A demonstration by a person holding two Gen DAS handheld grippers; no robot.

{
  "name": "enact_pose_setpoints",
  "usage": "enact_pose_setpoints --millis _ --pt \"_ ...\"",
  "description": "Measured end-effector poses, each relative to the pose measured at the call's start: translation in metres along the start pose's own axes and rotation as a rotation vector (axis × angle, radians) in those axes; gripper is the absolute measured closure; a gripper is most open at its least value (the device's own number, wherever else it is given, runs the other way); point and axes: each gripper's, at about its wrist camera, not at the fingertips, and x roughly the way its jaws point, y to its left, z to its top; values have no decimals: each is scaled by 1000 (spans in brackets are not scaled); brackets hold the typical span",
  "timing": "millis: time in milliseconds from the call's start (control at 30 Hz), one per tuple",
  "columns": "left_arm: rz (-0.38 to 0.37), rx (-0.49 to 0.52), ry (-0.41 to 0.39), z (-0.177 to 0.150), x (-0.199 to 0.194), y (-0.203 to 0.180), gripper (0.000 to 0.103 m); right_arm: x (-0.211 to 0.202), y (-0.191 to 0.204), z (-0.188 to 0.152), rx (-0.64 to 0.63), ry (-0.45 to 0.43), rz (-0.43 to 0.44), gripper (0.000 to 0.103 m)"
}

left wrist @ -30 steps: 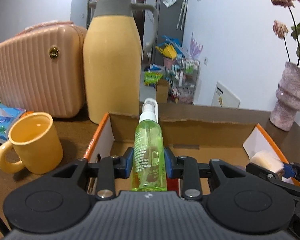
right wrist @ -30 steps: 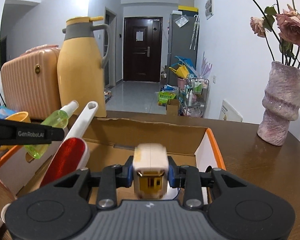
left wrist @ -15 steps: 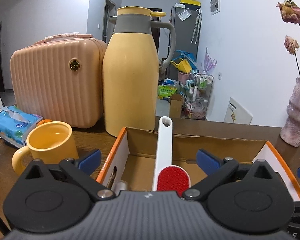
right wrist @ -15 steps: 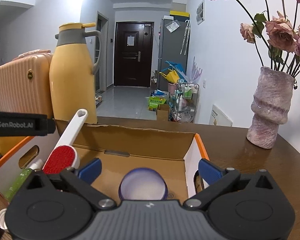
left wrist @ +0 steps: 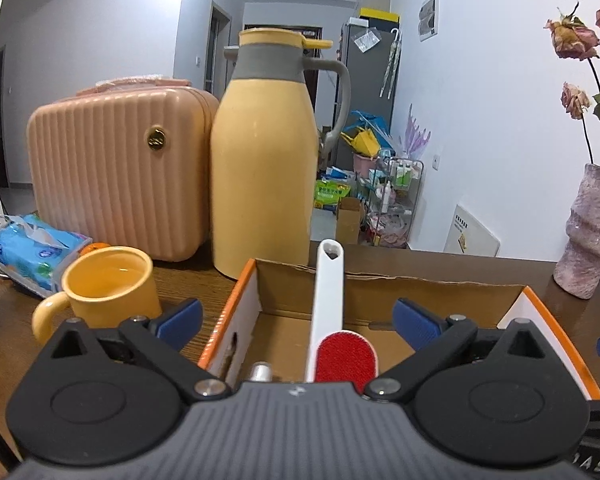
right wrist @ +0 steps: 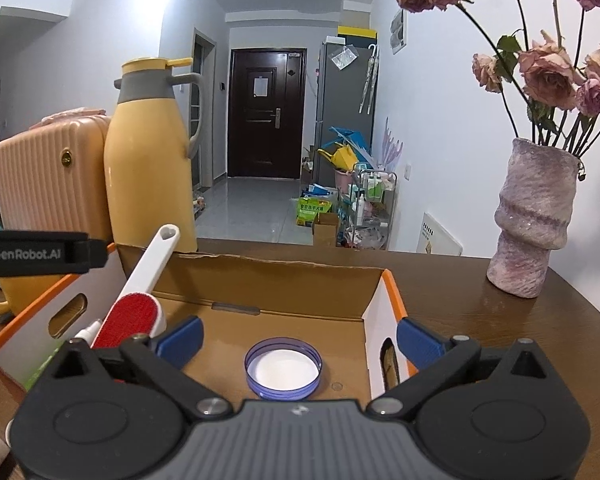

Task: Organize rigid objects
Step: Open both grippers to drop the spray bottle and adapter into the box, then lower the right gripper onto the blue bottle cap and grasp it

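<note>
Each hand-held gripper has the same build. The left hand-held gripper (left wrist: 296,320) has a dark grey ribbed body with a small white logo at its front edge, flanked by two matte black housings, each bearing a round raised disc. Black angled linkage arms run forward from silver screws near the body, with smaller silver screws at the outer joints, and end in blue ribbed pads (left wrist: 416,322). The right hand-held gripper (right wrist: 298,338) shows the same grey ribbed body, black disc housings, silver screws and blue pads (right wrist: 180,338). In the right wrist view, a black bar of the left unit carries grey "GenRobot.AI" lettering.
</note>
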Motion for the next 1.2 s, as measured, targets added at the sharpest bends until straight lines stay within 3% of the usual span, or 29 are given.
enact_pose_setpoints --millis 567,1200 --pt "6 45 -70 -33 -60 31 0 -73 9 -30 -30 -74 35 0" --pt "2 61 -41 -75 -120 62 0 -137 37 -85 -63 -77 70 0"
